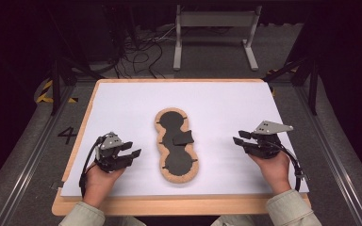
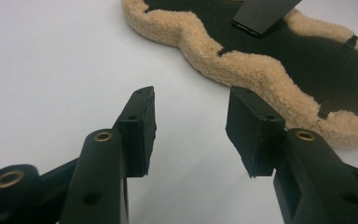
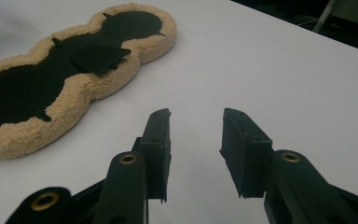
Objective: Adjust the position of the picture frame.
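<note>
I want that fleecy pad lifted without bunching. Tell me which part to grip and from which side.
Grip the black flap that sticks up off the fleecy pad at its narrow waist. It points toward the right gripper, so that gripper, jaws open, probably suits best, coming in from the pad's right. The fleece rim lies flat on the white sheet and offers less.

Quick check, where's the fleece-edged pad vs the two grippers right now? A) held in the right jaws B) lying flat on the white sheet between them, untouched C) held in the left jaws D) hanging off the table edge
B: the fleece-edged pad lies flat on the white sheet, with the left gripper and right gripper on either side, jaws open and empty.
</note>
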Available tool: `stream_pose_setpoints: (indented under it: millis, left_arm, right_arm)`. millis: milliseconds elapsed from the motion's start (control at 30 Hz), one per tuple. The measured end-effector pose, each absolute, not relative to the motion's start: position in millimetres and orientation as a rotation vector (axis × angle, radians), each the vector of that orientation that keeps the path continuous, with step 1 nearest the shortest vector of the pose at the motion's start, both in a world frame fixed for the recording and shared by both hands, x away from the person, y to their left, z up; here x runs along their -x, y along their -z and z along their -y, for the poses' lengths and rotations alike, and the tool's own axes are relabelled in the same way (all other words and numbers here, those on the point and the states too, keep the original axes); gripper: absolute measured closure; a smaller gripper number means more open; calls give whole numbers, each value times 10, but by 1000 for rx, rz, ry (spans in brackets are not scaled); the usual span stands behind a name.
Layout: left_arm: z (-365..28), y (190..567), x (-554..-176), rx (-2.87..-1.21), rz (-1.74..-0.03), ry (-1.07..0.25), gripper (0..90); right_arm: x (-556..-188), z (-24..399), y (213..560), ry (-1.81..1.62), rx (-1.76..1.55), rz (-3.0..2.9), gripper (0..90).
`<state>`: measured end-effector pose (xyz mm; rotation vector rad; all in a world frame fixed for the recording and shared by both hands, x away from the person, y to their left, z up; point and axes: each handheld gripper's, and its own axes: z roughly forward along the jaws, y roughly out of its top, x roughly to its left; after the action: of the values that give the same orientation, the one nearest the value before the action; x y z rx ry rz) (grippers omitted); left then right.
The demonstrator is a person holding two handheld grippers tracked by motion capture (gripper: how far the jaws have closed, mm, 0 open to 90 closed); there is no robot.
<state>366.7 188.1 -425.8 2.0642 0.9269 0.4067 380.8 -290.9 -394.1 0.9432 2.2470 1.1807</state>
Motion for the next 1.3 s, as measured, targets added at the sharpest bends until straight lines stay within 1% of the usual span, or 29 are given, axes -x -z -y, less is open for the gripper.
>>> stream_pose_setpoints:
  millis: [367,500,533,567,600,667,733,800,967,1300]
  left_arm:
    - [-1850,4248,-3681,-2068,-915,-365,547]
    - [-1823,4255,-3677,-2077,-902,-324,580]
    - [-1812,4258,-3675,-2085,-888,-305,653]
    - [-1796,4259,-3669,-2102,-865,-281,769]
    - [-1777,4258,-3665,-2117,-843,-263,769]
    - [-1730,4251,-3662,-2145,-811,-249,853]
    - [-1689,4255,-3667,-2155,-806,-221,897]
    - [-1610,4284,-3685,-2180,-807,-186,899]
    - [-1466,4358,-3724,-2237,-807,-166,899]
    - [-1253,4467,-3844,-2292,-837,-152,899]
  right_arm:
    - [-3799,2949,3926,-1192,-955,-2236,620]
    - [-3797,2950,3926,-1192,-960,-2234,619]
    - [-3793,2949,3923,-1192,-958,-2232,618]
    - [-3786,2951,3919,-1195,-960,-2229,620]
    - [-3786,2951,3919,-1195,-960,-2229,620]
    - [-3778,2960,3915,-1195,-959,-2231,625]
    - [-3772,2968,3913,-1192,-961,-2230,627]
    - [-3763,2983,3911,-1191,-964,-2228,628]
    - [-3743,3005,3913,-1189,-973,-2221,627]
    - [-3699,3057,3928,-1180,-990,-2218,626]
